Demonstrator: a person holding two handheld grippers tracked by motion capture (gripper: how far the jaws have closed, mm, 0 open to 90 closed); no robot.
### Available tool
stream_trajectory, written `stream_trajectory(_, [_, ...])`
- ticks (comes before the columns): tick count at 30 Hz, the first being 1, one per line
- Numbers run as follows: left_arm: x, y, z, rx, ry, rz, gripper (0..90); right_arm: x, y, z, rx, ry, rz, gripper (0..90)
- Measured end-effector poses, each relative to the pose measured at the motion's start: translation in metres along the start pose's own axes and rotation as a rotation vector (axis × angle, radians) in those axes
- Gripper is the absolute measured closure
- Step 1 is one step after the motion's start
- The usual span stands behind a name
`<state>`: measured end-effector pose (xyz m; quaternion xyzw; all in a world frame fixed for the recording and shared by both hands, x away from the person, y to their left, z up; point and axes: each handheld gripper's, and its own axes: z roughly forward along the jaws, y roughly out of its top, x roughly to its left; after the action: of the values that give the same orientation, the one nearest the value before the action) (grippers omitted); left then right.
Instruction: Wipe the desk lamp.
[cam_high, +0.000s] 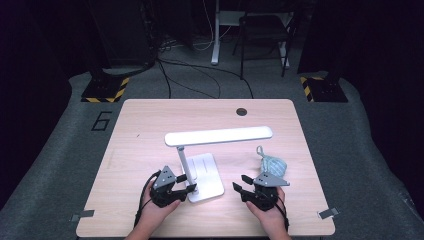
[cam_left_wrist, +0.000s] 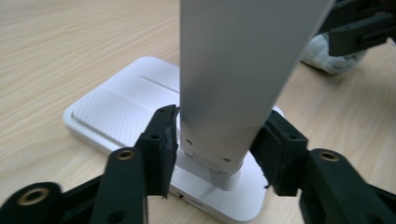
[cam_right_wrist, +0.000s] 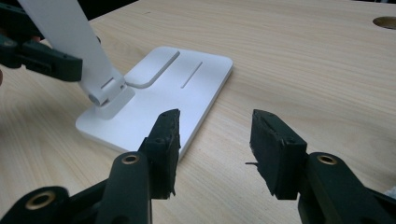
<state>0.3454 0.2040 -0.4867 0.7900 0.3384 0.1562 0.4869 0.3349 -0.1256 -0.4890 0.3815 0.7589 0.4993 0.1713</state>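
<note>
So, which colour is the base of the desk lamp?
White. The flat rectangular lamp base shows best in the right gripper view.

Black gripper (cam_high: 186, 183) bodies, grey three-cornered plates, brass screws.

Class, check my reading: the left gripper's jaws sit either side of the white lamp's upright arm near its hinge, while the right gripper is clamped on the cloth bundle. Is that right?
Not quite. The right gripper holds nothing: the right gripper view shows its jaws open over bare table beside the lamp's base. The cloth bundle lies apart. The left gripper does straddle the lamp's upright arm.
</note>
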Motion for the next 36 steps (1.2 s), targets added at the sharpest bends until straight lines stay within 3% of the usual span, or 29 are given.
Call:
stream_trajectory(4, [0.002, 0.0, -0.004, 0.009, 0.034, -0.012, 56.6, -0.001, -0.002, 0.003, 0.01, -0.004, -0.001, 52.7])
stream_trajectory(7, [0.003, 0.0, -0.005, 0.008, 0.065, 0.004, 64.9, -0.001, -0.003, 0.006, 0.017, -0.002, -0.001, 52.7])
stream_trajectory(11, [0.008, 0.0, -0.003, -0.003, 0.042, -0.021, 72.7, -0.002, -0.003, 0.008, 0.019, -0.004, 0.013, 52.7])
stream_trajectory(20, [0.009, 0.006, 0.005, 0.003, 0.025, -0.006, 76.4, -0.008, -0.005, 0.009, 0.026, -0.012, 0.02, 51.1])
stream_trajectory(28, [0.005, 0.009, 0.008, 0.017, -0.067, 0.037, 77.8, -0.012, -0.006, 0.014, 0.043, -0.01, 0.06, 47.3])
stream_trajectory(32, [0.013, 0.009, 0.009, 0.005, -0.047, 0.009, 78.2, -0.009, -0.007, 0.02, 0.062, -0.01, 0.054, 44.7])
stream_trajectory(34, [0.017, 0.01, 0.01, 0.002, -0.003, -0.003, 75.3, -0.009, -0.008, 0.023, 0.074, -0.015, 0.06, 43.9])
stream_trajectory(36, [0.023, 0.011, 0.01, 0.004, 0.012, -0.019, 73.2, -0.01, -0.009, 0.024, 0.089, -0.009, 0.063, 43.4])
